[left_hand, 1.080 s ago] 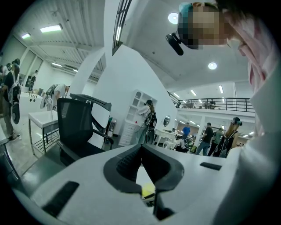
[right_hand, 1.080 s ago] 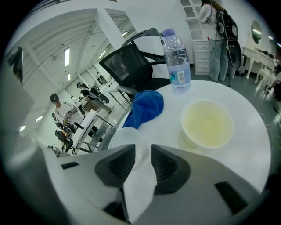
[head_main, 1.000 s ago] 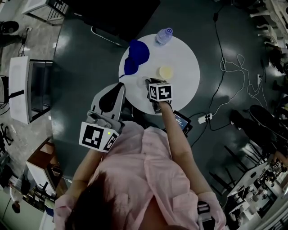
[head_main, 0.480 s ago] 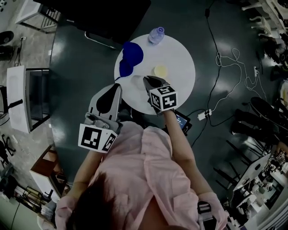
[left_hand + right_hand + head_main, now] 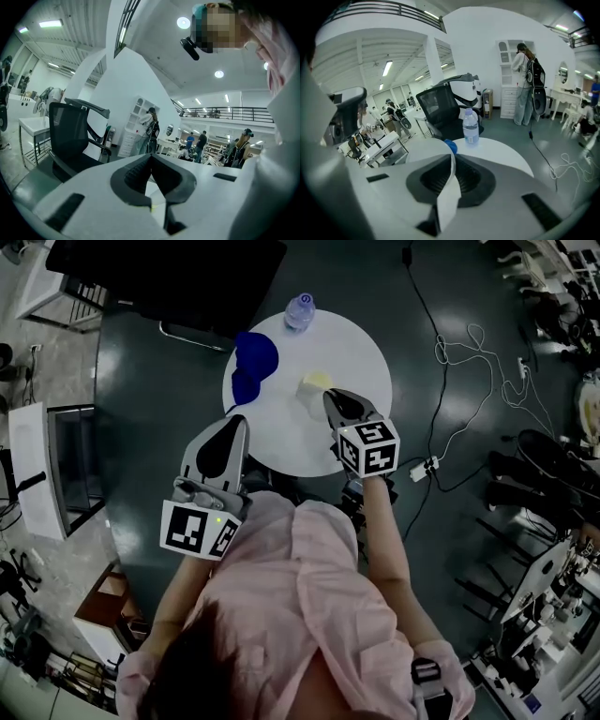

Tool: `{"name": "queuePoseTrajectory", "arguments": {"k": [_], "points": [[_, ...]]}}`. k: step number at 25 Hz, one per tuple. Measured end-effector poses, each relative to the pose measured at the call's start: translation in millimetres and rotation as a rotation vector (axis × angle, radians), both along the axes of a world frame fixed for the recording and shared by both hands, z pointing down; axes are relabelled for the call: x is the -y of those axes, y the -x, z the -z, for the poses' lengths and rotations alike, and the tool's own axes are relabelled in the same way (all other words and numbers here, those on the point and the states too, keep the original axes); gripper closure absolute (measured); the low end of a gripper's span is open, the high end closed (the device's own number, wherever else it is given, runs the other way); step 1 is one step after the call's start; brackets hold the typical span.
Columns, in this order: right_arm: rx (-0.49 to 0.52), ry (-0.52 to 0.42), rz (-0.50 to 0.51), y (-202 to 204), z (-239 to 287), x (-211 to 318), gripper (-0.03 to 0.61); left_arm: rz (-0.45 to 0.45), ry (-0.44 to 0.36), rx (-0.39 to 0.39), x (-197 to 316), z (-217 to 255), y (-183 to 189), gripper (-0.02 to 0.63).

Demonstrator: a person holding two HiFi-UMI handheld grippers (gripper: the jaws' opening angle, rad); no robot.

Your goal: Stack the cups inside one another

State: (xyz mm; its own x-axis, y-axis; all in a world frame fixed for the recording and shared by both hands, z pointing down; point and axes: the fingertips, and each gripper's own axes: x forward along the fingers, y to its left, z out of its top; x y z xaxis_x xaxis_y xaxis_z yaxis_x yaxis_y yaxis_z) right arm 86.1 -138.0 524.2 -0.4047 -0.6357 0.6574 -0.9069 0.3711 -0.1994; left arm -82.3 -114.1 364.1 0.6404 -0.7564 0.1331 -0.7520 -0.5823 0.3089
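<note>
In the head view, my right gripper (image 5: pixel 330 399) is shut on the thin wall of a translucent white cup (image 5: pixel 308 396) and holds it above the round white table (image 5: pixel 361 352). The cup hangs right beside a pale yellow cup (image 5: pixel 321 380) standing on the table. In the right gripper view, the cup's wall (image 5: pixel 449 190) is pinched between the dark pads (image 5: pixel 471 180). My left gripper (image 5: pixel 236 421) hovers at the table's near left edge, shut with nothing in it; in the left gripper view its pads (image 5: pixel 136 173) meet.
A blue object (image 5: pixel 251 362) lies at the table's left side and a clear water bottle (image 5: pixel 298 309) stands at the far edge, also in the right gripper view (image 5: pixel 470 126). A black chair (image 5: pixel 178 277) stands behind the table. Cables (image 5: pixel 459 362) run across the floor at the right.
My right gripper closed on the translucent cup, then rose and carried it toward the yellow cup. The left gripper stayed where it was.
</note>
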Motion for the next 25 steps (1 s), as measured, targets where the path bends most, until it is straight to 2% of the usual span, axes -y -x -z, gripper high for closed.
{"name": "queuePoseTrajectory", "arguments": {"k": [9, 25], "points": [[-0.093, 0.074, -0.018, -37.3, -37.1, 20.9, 0.535, 0.016, 0.000, 0.003, 7.1, 1.6, -4.2, 0.595], [-0.259, 0.209, 0.177, -21.8, -109.3, 40.2, 0.535, 0.058, 0.050, 0.017, 37.2, -12.9, -4.5, 0.595]]}}
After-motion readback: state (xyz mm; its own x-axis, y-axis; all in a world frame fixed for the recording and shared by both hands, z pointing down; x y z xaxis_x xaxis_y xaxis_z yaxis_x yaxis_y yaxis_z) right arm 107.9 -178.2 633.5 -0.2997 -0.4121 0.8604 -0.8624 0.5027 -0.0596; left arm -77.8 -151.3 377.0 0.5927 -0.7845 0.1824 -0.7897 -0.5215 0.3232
